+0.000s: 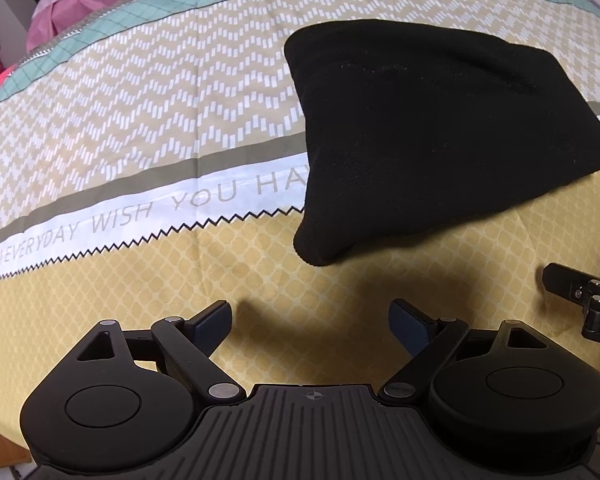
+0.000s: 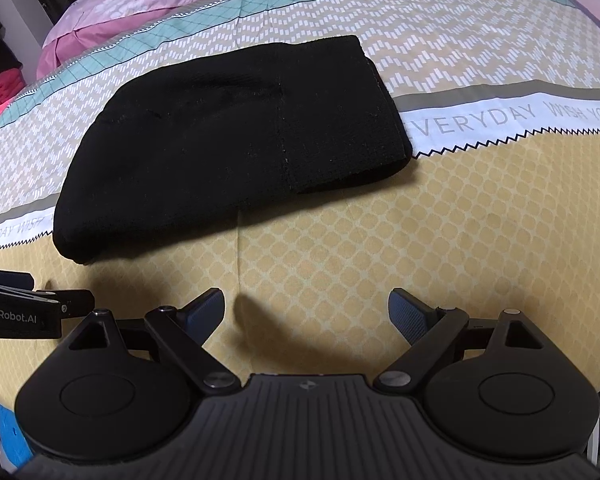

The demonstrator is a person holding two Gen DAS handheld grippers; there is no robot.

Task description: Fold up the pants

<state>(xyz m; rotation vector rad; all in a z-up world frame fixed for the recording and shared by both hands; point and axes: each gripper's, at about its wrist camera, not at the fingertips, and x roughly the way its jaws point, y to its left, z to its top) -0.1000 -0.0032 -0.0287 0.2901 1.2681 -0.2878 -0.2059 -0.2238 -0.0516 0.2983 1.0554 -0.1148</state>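
The black pants [image 1: 432, 132] lie folded into a compact bundle on the patterned bedspread [image 1: 140, 128]. They also show in the right wrist view [image 2: 228, 140], with the waistband end on the right. My left gripper [image 1: 310, 320] is open and empty, held above the yellow part of the bedspread, short of the bundle's near left corner. My right gripper [image 2: 306, 312] is open and empty, also short of the bundle's near edge. Each gripper shows at the edge of the other's view: the right one in the left wrist view [image 1: 580, 292], the left one in the right wrist view [image 2: 32, 312].
The bedspread [image 2: 420, 240] has a white band with grey lettering and a black zigzag line. Pink bedding [image 2: 140, 4] lies at the far left end of the bed. A red cloth [image 2: 0, 92] shows beyond the left edge.
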